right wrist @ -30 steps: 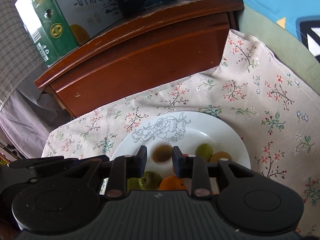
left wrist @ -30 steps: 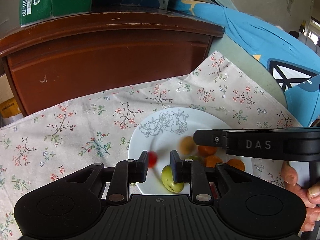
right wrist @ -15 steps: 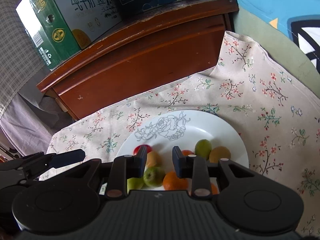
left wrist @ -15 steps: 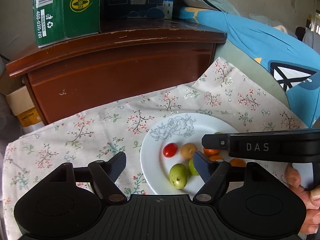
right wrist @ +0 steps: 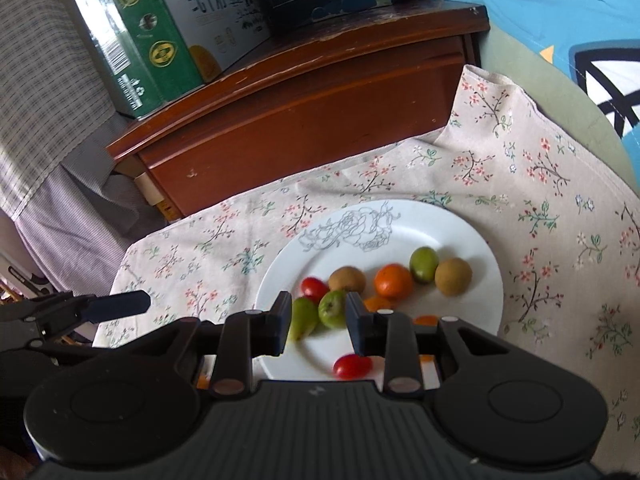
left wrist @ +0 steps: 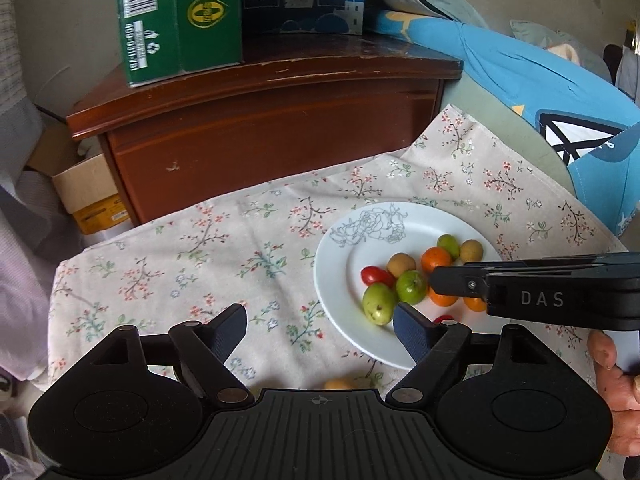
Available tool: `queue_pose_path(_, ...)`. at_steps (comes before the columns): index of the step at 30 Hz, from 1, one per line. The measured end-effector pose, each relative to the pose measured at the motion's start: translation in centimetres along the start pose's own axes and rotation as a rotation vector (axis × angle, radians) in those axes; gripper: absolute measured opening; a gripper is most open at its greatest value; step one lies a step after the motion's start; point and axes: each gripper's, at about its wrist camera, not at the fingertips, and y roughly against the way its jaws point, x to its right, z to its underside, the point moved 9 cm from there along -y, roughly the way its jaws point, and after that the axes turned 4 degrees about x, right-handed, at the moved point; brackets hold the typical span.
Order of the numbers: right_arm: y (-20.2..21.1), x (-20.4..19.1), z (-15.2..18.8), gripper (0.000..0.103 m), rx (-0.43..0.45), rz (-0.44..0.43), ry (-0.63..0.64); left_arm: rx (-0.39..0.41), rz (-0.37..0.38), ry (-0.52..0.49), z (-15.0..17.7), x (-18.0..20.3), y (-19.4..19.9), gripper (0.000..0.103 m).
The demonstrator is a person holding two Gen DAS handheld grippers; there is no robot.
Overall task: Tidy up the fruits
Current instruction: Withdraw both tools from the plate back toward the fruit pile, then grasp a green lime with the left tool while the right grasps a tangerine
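The left gripper [left wrist: 320, 330] gapes empty beside the plate [left wrist: 340, 280], perhaps 9 fruits on it.

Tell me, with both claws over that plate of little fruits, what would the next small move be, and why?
Probably swing the left gripper down toward the yellowish fruit lying on the floral cloth, just off the white plate. Its jaws stand wide open and empty, and that fruit looks like the only one outside the plate. The right gripper hangs over the plate with a narrow gap, holding nothing.
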Motion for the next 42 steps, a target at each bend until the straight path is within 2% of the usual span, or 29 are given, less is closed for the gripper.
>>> queue_pose_path(3,0.6,-0.5,0.5,0.031,0.0,-0.008,0.005,0.011,-0.015,0.024,0.2,-1.1,1.2,0.088)
queue_pose_path(11,2.0,-2.3,2.3,0.031,-0.004,-0.035,0.038,0.029,-0.057,0.087,0.8,-4.1,3.6,0.088)
queue_pose_path(18,2.2,-4.3,4.9,0.031,-0.049,-0.079,0.059,0.021,-0.094,0.154,1.7,-6.5,4.7,0.088)
queue_pose_path(28,0.7,-7.2,8.3,0.031,-0.121,-0.154,0.125,-0.034,-0.144,0.24,3.7,-9.2,3.8,0.088)
queue_pose_path(34,-0.8,-7.9,9.4,0.031,-0.141,-0.155,0.132,-0.074,-0.185,0.301,4.7,-10.3,2.5,0.088)
queue_pose_path(42,-2.0,-8.3,10.0,0.032,-0.152,-0.151,0.162,-0.103,-0.165,0.334,5.5,-9.8,0.8,0.087)
